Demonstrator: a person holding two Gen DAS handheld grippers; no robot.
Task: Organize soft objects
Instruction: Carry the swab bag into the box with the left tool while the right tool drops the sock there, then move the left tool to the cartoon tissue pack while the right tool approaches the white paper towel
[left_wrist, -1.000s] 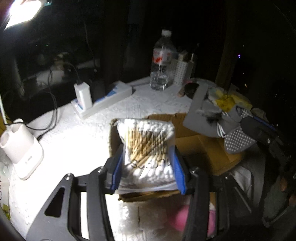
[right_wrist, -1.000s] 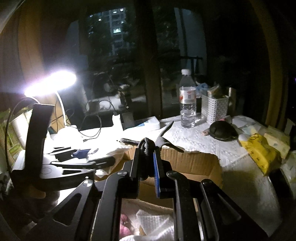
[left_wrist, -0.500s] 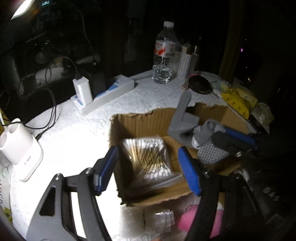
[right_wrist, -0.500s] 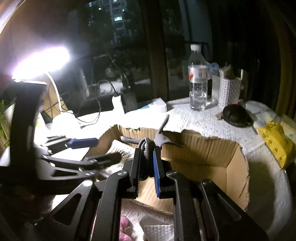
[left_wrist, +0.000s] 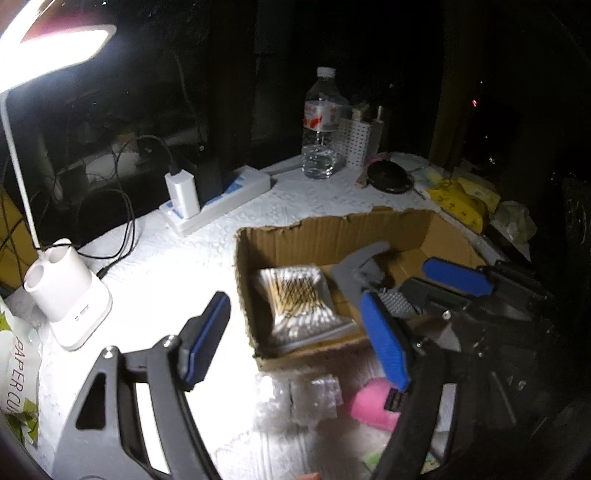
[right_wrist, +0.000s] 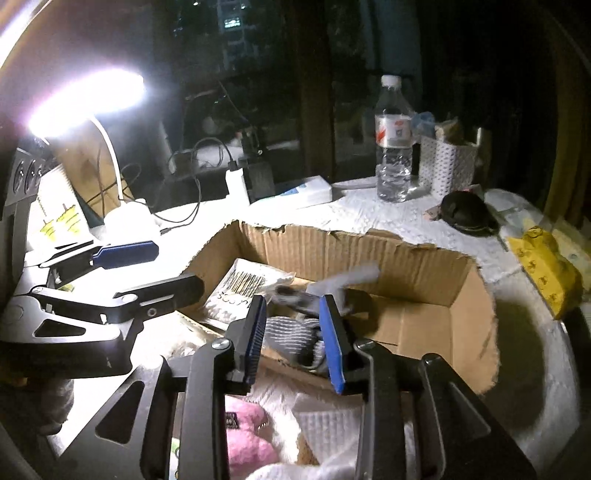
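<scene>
A torn-edged cardboard box (left_wrist: 332, 236) (right_wrist: 369, 251) sits on the white cloth. A clear bag of cotton swabs (left_wrist: 295, 299) (right_wrist: 247, 284) lies flat on the box floor at its left. My left gripper (left_wrist: 293, 317) hangs over the box's near left corner. Its jaws are opening and nothing is between them. My right gripper (right_wrist: 293, 306) points down into the box and its jaws are opening. A grey sock (right_wrist: 291, 332) (left_wrist: 362, 266) with a white-dotted sole sags loose between the parted pads, its blurred cuff toward the back wall.
A pink plush (left_wrist: 369, 402) (right_wrist: 243, 443) and small clear packets (left_wrist: 317, 395) lie in front of the box. Behind it are a water bottle (left_wrist: 321, 125), a power strip (left_wrist: 221, 199) and a black round case (left_wrist: 391, 177). The lamp base (left_wrist: 66, 295) is left, yellow packets (left_wrist: 458, 203) right.
My left gripper has let go of the swab bag, which now lies in the box, and has drawn back. My right gripper has sunk into the box and parted its jaws around the sock.
</scene>
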